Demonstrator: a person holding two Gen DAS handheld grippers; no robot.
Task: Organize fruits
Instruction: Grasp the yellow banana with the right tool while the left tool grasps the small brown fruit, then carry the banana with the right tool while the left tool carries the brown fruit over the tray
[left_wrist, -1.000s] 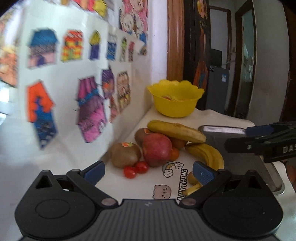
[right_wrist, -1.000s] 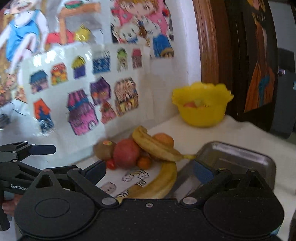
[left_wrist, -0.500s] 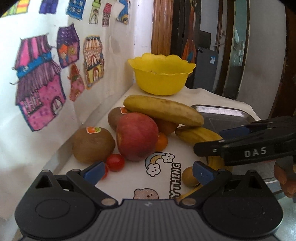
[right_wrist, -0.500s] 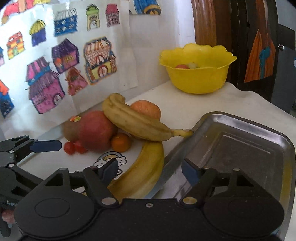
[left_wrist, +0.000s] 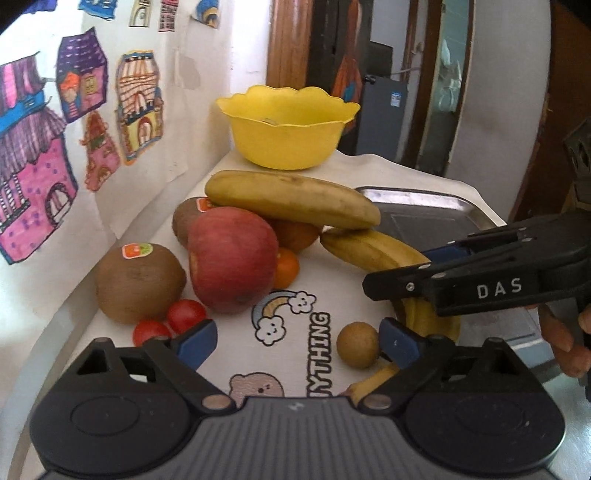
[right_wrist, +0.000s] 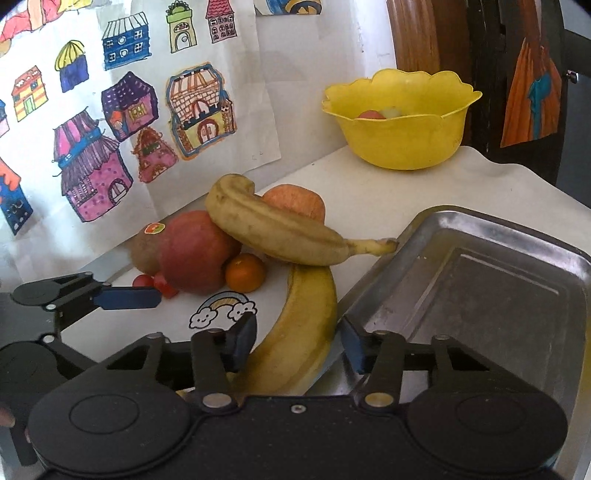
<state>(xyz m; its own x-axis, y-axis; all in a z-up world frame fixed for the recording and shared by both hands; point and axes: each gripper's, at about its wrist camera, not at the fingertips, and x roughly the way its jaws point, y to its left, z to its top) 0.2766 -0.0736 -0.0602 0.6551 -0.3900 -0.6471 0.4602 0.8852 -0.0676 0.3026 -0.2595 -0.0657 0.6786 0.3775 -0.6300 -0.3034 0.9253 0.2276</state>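
Note:
A pile of fruit lies on a white cloth: a red apple (left_wrist: 232, 258), two kiwis (left_wrist: 138, 282), two bananas (left_wrist: 291, 199), oranges, cherry tomatoes (left_wrist: 184, 315) and a small brown round fruit (left_wrist: 357, 345). My left gripper (left_wrist: 297, 341) is open and empty just before the pile. My right gripper (right_wrist: 297, 339) is open, its jaws on either side of the lower banana (right_wrist: 303, 328), apart from it. The right gripper also shows in the left wrist view (left_wrist: 406, 273), over that banana.
A yellow bowl (right_wrist: 402, 122) with some fruit inside stands at the back. A steel tray (right_wrist: 480, 280) lies right of the pile, touching the upper banana's stem. A wall with house drawings (right_wrist: 92, 158) runs along the left. The table's edge is behind the tray.
Both grippers have moved forward toward the fruit pile. The right gripper has narrowed and come down around the lower banana.

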